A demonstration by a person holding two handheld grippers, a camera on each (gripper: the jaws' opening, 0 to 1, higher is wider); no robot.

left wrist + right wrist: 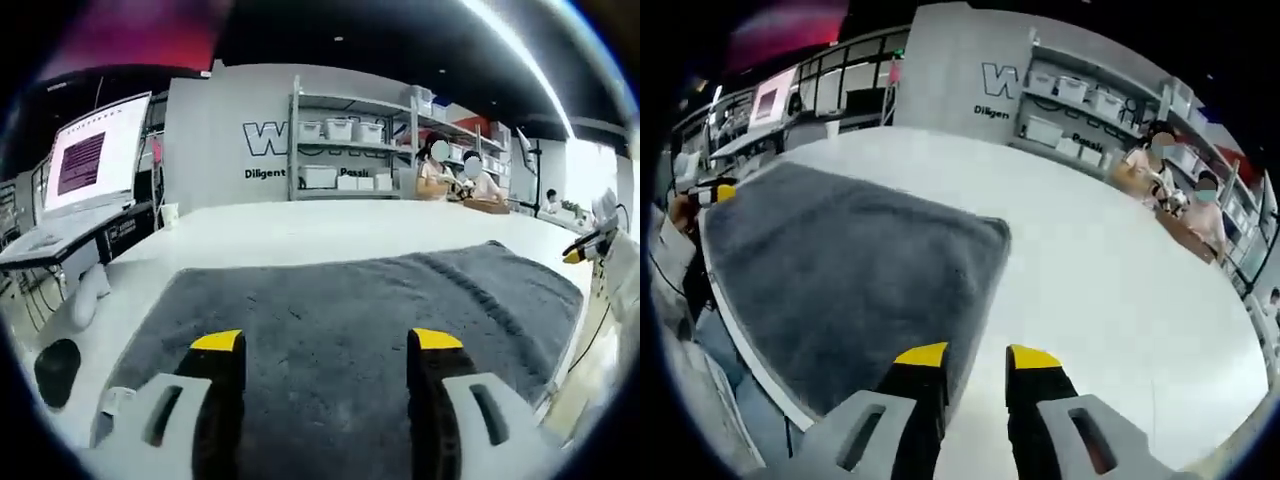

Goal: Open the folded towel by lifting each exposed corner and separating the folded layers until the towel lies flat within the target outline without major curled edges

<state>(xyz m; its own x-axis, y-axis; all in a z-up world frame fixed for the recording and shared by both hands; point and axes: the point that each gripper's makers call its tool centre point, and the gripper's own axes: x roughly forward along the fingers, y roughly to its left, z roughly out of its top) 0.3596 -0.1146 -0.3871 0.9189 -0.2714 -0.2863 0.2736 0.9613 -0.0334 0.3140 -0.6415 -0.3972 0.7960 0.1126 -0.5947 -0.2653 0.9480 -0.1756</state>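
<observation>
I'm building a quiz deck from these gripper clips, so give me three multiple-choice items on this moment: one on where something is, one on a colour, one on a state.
1. Where does the towel lie?
A. On the white table
B. On a shelf
C. On the floor

2. What colour are the tips of the gripper jaws?
A. Red
B. Yellow
C. Green

3. How do the left gripper's jaws stand?
A. Shut on the towel
B. Shut on nothing
C. Open, apart above the towel

Key:
1 A: the grey towel is spread on the white table, its edge running beside bare tabletop in the right gripper view.
2 B: both the left gripper and the right gripper have yellow caps on black jaws.
3 C: a wide gap of towel shows between the left jaws, and nothing is pinched between them.
</observation>
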